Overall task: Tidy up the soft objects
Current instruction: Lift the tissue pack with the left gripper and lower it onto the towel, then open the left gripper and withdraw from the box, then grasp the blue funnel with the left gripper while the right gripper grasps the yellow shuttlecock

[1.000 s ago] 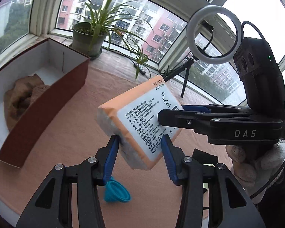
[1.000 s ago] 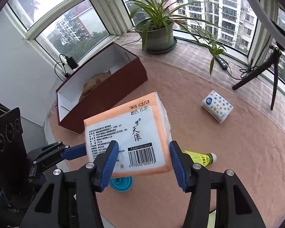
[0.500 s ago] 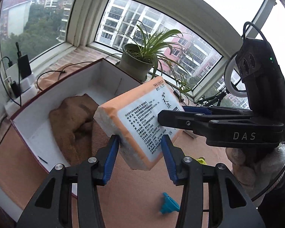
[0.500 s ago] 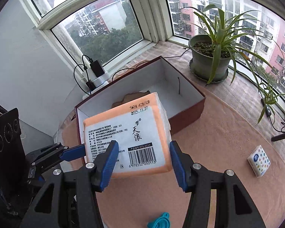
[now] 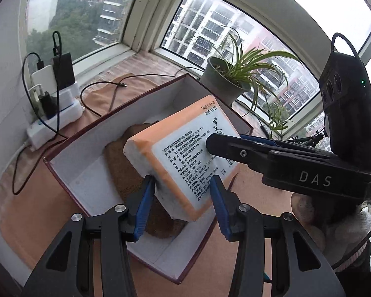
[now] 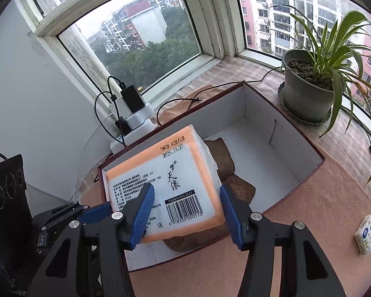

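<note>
both grippers clamp one soft orange-and-white plastic-wrapped tissue pack [image 5: 185, 158]: the left hand-held gripper [image 5: 181, 195] pinches a near corner, the right hand-held gripper [image 6: 186, 206] its barcode end. the pack hangs tilted above the open maroon cardboard box [image 6: 279, 133], over the brown crumpled cloth [image 6: 237, 190] inside. uneven release could swing it onto the box's near rim at 6 o'clock; squeezing may crush it. how high it clears the cloth is hard to judge. a potted spider plant [image 6: 309, 94] stands at 2 o'clock, charger cables [image 5: 99, 86] at 10.
</note>
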`<act>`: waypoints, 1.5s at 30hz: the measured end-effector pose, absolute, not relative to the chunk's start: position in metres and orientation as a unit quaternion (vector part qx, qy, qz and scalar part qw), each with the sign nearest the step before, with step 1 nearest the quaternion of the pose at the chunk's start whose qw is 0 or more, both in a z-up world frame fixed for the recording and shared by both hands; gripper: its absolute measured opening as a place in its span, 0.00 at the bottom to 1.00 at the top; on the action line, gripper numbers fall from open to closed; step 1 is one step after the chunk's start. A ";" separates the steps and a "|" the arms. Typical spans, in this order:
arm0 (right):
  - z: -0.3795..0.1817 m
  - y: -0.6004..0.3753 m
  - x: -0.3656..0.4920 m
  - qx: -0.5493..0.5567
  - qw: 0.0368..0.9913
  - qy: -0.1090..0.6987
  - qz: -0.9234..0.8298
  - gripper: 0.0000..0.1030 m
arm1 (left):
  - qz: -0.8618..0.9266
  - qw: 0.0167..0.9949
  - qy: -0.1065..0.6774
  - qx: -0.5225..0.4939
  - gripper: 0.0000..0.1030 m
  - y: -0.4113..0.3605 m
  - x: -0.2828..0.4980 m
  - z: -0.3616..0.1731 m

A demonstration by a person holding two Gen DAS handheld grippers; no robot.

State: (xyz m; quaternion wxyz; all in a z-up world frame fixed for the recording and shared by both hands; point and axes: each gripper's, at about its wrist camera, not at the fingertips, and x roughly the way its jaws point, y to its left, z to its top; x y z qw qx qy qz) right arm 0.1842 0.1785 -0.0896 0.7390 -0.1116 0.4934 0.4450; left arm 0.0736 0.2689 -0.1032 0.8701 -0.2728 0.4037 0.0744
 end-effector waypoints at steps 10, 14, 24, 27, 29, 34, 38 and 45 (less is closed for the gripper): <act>-0.092 0.191 0.176 -0.121 0.772 0.463 0.419 0.54 | 0.097 0.869 0.407 -0.265 0.44 0.284 0.066 -0.105; -0.090 0.182 0.172 -0.118 0.778 0.455 0.417 0.54 | 0.097 0.872 0.404 -0.258 0.44 0.281 0.061 -0.102; -0.068 0.131 0.165 -0.078 0.793 0.427 0.427 0.58 | 0.083 0.884 0.393 -0.240 0.44 0.260 0.046 -0.091; -0.063 0.116 0.161 -0.076 0.793 0.419 0.436 0.58 | 0.074 0.887 0.392 -0.233 0.44 0.250 0.041 -0.087; -0.059 0.098 0.159 -0.073 0.794 0.413 0.440 0.58 | 0.070 0.888 0.392 -0.229 0.44 0.243 0.037 -0.085; -0.050 0.046 0.152 -0.088 0.802 0.398 0.436 0.58 | 0.052 0.889 0.398 -0.218 0.44 0.216 0.030 -0.085; -0.049 -0.002 0.154 -0.102 0.804 0.402 0.426 0.58 | 0.034 0.890 0.401 -0.214 0.49 0.189 0.025 -0.089; -0.060 -0.085 0.173 -0.110 0.794 0.441 0.403 0.58 | 0.013 0.884 0.424 -0.199 0.54 0.131 0.022 -0.105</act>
